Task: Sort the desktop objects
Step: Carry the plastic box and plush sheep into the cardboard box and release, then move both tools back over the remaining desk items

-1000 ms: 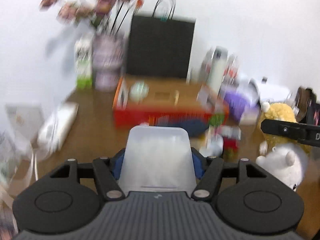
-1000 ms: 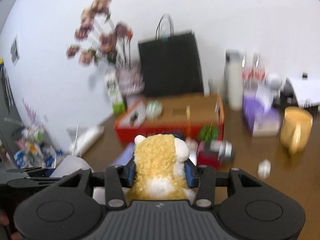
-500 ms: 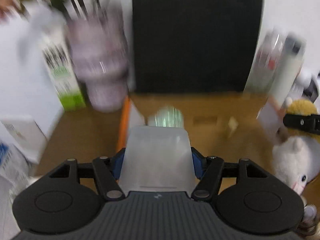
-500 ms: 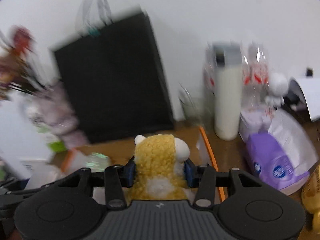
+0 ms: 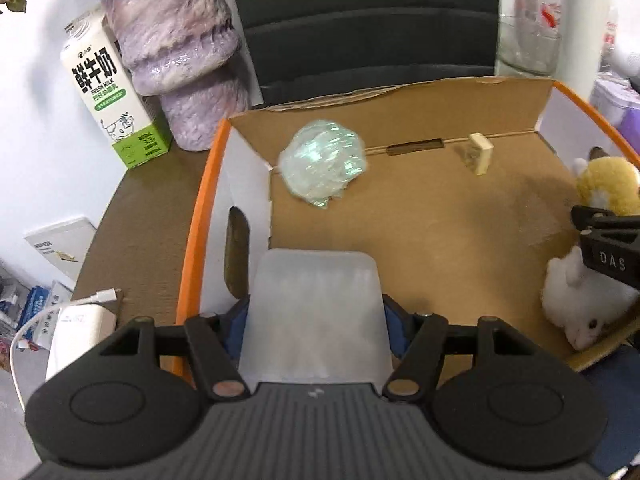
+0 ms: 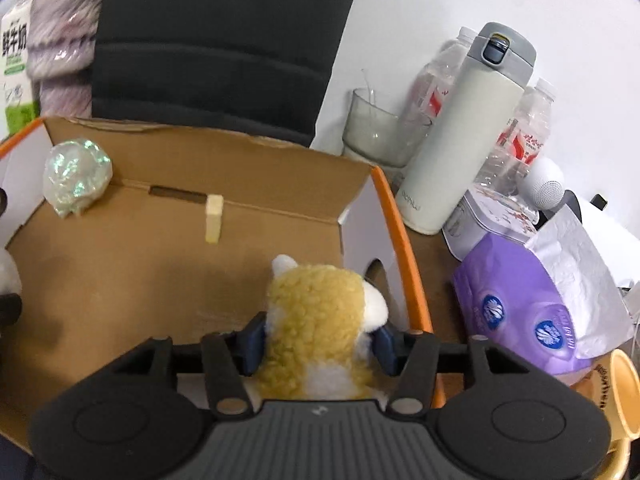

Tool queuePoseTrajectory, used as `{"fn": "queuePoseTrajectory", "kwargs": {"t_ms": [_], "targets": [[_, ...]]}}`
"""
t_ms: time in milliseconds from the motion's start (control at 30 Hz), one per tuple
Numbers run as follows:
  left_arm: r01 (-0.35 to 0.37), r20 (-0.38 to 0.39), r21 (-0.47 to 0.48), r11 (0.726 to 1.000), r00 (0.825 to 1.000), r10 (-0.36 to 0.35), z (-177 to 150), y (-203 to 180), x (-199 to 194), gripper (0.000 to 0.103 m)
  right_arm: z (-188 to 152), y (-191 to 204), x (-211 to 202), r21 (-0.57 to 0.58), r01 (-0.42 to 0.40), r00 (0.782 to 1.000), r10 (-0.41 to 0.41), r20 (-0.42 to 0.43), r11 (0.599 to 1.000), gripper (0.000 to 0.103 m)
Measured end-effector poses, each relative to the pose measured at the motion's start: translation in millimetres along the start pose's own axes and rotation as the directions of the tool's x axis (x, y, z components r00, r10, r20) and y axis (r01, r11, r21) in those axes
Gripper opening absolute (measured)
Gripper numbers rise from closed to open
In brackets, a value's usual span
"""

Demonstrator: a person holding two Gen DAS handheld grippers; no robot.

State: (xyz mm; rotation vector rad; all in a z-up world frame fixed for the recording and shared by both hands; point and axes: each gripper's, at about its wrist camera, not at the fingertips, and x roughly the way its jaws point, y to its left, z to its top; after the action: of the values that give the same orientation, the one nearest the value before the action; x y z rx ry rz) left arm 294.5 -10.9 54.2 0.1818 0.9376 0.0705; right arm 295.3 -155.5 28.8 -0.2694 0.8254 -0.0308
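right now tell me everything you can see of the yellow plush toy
The yellow plush toy is a small stuffed animal of curly golden-tan fleece with white patches and a small white ear sticking up. It looks soft and slightly squeezed, clamped between the blue pads of the right tongs, which are shut on its sides. It is held with its back to the camera, over the right end of the open cardboard box. The left view shows it beside a white plush toy lying in the box.

Bright, even indoor light; soft shadows inside the box (image 5: pixel 420 216). Fisheye bends the edges, dark corners. Slight motion blur at 2 o'clock on the bottles (image 5: pixel 536 20).
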Motion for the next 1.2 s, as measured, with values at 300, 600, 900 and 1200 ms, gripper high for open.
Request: {"fn": "queuePoseTrajectory", "kwargs": {"t_ms": [300, 600, 900, 1200], "targets": [[0.059, 0.030, -0.079, 0.995, 0.998, -0.057, 14, 29, -55, 0.077, 17, -42, -36, 0.158, -0.265, 0.956, 0.280, -0.083, 0.951, 0.074], [0.019, 0.131, -0.187, 0.982, 0.991, 0.005, -33, 40, -128, 0.091, -3, -53, -103, 0.194, -0.373, 0.927, 0.375, 0.030, 0.907, 0.079], [0.089, 0.294, -0.250, 0.964, 0.956, -0.012, -188, 26, -175, 0.099, -131, -42, -169, 0.130, -0.417, 0.902, 0.393, 0.177, 0.900, 0.086], [0.149, 0.302, -0.253, 0.956, 0.951, -0.069, -269, 13, -177, 0.103, -232, -15, -203, 0.019, -0.403, 0.894, 0.390, 0.220, 0.915, 0.091]]}}
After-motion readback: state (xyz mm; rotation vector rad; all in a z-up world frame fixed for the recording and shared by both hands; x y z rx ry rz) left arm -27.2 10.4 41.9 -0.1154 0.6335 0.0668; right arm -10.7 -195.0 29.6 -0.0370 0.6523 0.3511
